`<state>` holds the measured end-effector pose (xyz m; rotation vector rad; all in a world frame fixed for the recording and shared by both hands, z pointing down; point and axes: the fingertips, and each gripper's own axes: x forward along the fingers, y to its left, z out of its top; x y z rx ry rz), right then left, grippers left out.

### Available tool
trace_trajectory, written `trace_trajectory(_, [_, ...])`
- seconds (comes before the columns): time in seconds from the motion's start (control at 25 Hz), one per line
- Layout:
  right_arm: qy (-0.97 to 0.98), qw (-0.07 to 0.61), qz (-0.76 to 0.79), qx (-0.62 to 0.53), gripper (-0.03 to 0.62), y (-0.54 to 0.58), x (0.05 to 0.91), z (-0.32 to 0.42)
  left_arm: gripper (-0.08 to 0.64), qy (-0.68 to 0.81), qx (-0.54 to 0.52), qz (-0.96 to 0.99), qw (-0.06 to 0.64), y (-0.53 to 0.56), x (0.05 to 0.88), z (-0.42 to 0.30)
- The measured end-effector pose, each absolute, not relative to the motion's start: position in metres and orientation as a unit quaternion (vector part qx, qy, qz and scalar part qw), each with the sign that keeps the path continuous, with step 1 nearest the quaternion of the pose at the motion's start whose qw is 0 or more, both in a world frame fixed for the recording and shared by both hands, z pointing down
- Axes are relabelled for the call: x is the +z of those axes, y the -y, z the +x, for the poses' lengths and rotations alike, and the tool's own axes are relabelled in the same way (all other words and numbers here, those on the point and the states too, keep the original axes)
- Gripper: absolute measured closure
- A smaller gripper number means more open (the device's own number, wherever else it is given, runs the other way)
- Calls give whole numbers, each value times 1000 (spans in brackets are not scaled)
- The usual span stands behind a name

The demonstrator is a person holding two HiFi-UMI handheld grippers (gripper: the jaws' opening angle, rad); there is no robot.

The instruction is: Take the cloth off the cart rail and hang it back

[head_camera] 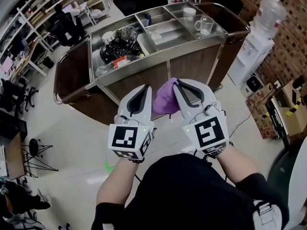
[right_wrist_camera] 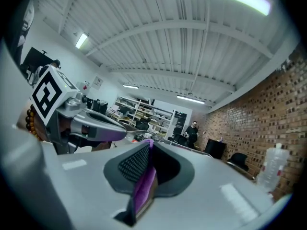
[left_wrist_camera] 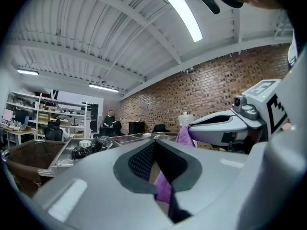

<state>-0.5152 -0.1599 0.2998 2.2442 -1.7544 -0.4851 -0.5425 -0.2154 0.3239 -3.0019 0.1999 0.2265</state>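
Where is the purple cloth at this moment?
Head view, centre: the purple cloth is held between the left gripper and right gripper, near the cart.

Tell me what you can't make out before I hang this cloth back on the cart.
- Purple cloth: head view shows only a bunch; left claw and right claw cover its ends.
- Cart: middle of its front is hidden behind cloth and claws, head view.
- Dark heap in its left bin: too small to identify, head view.

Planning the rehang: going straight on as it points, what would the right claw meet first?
Probably the near top edge of the steel cart: the right claw, shut on the purple cloth, points at it. Depth is unclear; it might pass just above.
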Motion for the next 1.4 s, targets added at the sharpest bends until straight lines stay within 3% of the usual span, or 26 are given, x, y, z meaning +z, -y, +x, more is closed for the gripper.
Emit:
trace_trajectory(0.44, [565, 116, 802, -154, 571, 80, 314, -407, 563, -13, 61, -996, 62, 135, 340, -427])
trace_trajectory(0.92, [508, 106, 848, -105, 571, 23, 327, -336, 562, 49, 56, -995, 59, 84, 348, -355])
trace_trajectory(1.12, [486, 116, 855, -136, 571, 13, 324, -309, 561, 78, 59, -994, 54, 72, 354, -325])
trace_trajectory(1.24, [464, 111, 876, -76, 571, 0, 332, -285, 562, 98, 61, -992, 53, 63, 350, -296])
trace_trajectory(1.4, [442, 114, 883, -106, 571, -14, 320, -244, 561, 128, 65, -988, 59, 45, 339, -253])
